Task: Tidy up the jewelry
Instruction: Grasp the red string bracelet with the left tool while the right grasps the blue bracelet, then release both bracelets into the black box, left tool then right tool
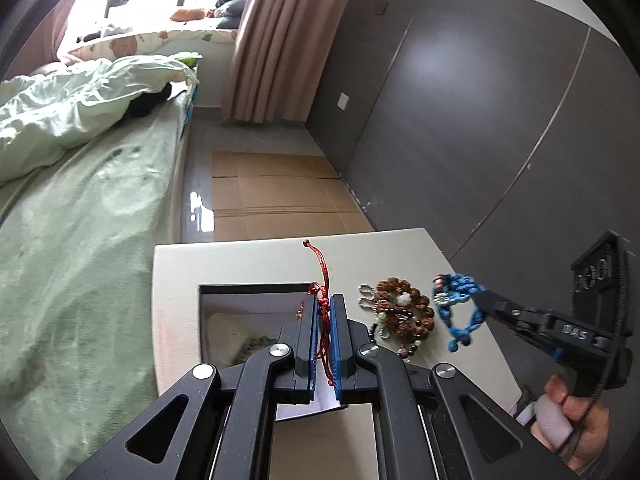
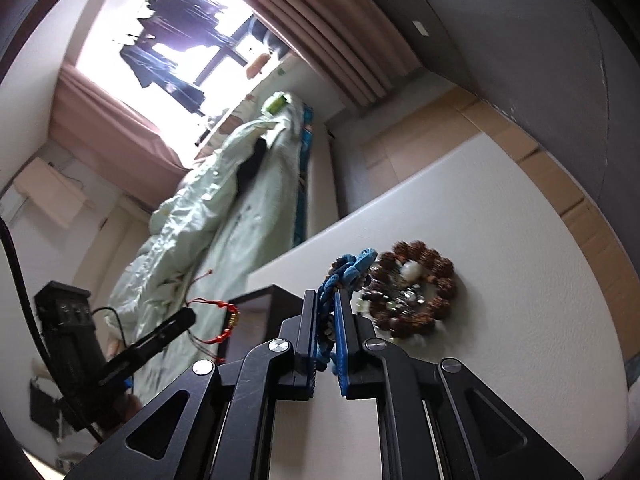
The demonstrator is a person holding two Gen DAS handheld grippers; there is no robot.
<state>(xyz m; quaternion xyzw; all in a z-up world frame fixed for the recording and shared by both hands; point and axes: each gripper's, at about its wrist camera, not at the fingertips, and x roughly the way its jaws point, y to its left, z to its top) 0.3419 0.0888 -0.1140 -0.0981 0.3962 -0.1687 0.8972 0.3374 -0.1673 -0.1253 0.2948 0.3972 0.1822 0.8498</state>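
Note:
My left gripper (image 1: 325, 300) is shut on a red cord bracelet (image 1: 321, 276), whose cords rise above the pads; it hangs over an open box (image 1: 248, 312) sunk in the white table (image 1: 256, 256). The right gripper (image 2: 326, 298) is shut on a blue braided bracelet (image 2: 352, 266), lifted above the table (image 2: 500, 320). In the left wrist view that blue bracelet (image 1: 456, 300) dangles from the right gripper (image 1: 478, 300). A pile of brown bead bracelets (image 1: 404, 308) lies on the table between the two grippers; the same pile (image 2: 416, 292) shows just right of the right gripper.
A bed with green sheets (image 1: 80, 240) runs along the left of the table. Flattened cardboard (image 1: 276, 200) lies on the floor beyond it, beside a dark grey wall (image 1: 460, 120). A hand (image 1: 572, 420) grips the right gripper's handle. Something dark and woven (image 1: 252, 350) lies inside the box.

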